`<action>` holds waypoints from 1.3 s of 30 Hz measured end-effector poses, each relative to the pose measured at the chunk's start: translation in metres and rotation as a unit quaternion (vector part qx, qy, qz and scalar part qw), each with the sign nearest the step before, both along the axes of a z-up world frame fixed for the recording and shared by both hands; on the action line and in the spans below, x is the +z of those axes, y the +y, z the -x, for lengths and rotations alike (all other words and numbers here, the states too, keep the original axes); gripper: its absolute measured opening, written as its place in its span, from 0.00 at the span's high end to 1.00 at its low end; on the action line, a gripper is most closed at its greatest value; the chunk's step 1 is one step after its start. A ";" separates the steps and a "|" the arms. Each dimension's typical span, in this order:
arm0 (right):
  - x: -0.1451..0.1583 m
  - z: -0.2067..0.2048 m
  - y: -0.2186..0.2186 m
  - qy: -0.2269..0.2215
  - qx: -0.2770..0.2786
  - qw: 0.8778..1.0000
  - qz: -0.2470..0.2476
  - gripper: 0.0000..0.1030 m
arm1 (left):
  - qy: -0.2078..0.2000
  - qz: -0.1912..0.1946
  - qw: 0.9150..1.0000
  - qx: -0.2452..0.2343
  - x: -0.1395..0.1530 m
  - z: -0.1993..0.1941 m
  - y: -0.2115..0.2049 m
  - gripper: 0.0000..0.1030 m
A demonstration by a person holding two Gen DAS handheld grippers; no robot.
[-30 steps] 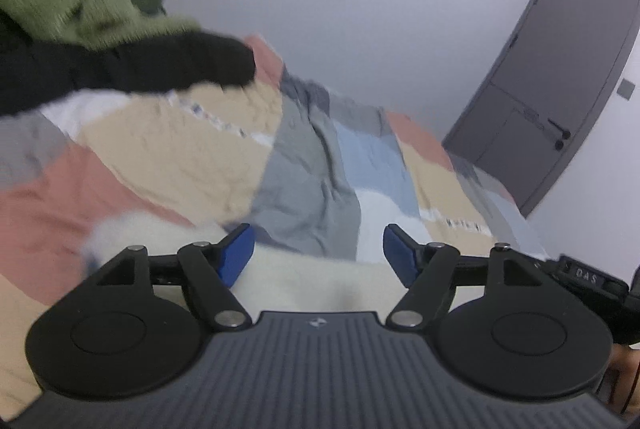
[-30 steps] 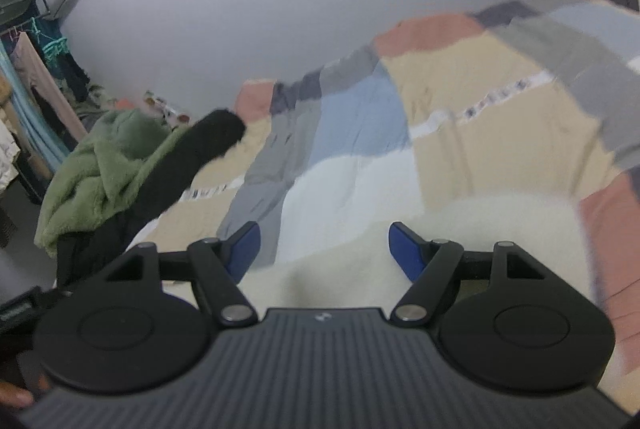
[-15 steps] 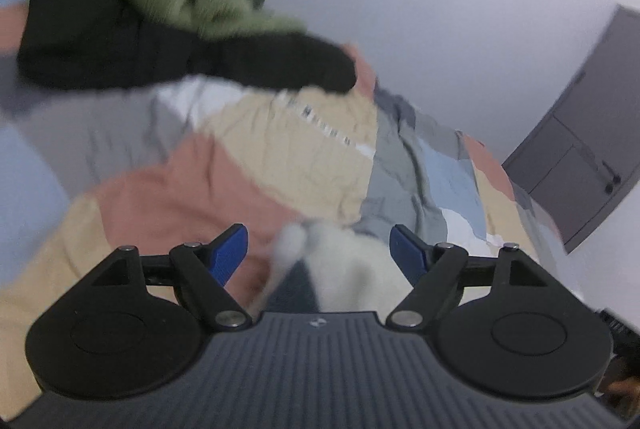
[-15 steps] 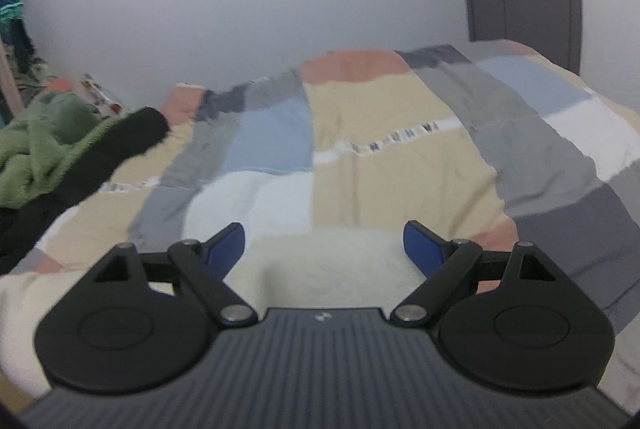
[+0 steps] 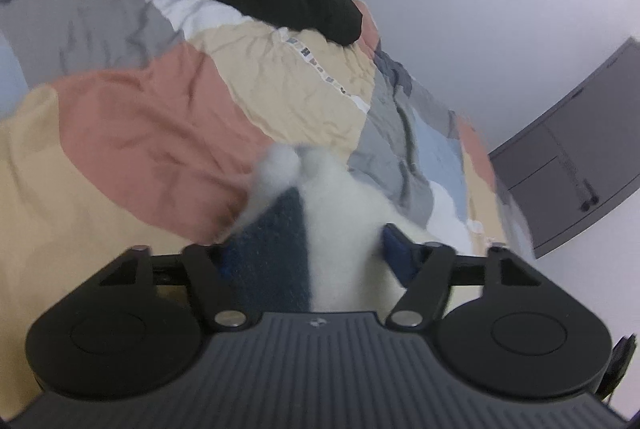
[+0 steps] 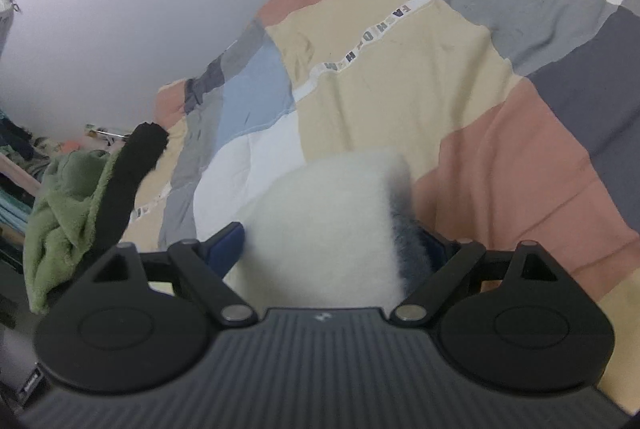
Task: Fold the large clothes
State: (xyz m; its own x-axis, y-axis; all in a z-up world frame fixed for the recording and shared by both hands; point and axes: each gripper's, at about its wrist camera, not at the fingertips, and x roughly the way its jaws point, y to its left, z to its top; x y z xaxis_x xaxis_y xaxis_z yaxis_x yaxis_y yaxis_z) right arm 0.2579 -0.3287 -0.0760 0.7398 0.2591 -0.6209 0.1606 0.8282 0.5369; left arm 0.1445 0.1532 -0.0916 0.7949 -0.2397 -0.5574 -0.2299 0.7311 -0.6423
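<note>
Fleece (image 5: 340,213) now bunched between both claws, low over the bed (image 5: 132,149).
Since a second ago: tilted down and rolled; left claw (image 5: 304,249) closing on white-and-navy folds, right claw (image 6: 332,245) wide, perhaps touching, not clamped. Probably regripping mid-fold.

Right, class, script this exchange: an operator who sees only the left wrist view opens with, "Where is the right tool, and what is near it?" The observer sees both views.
Observer: The right tool has the fluffy white garment between its fingers.
Operator: Is that end all white?
Observer: No, a dark blue part runs down its right edge, by the right finger.
Operator: Anything beyond the green fleece?
Observer: Yes, cluttered shelves stand past it, at the far left.
</note>
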 end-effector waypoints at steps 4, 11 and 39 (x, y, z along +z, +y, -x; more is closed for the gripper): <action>0.010 0.013 0.012 -0.023 0.011 0.999 0.047 0.31 | -0.010 -0.008 1.000 0.012 0.006 0.005 0.001 0.64; 0.037 0.023 0.003 -0.092 0.019 0.994 0.052 0.64 | -0.083 -0.005 0.997 0.006 0.038 0.012 0.002 0.73; 0.022 0.020 -0.010 -0.054 -0.033 0.998 0.023 0.50 | -0.074 -0.063 0.994 0.038 0.038 0.007 0.005 0.34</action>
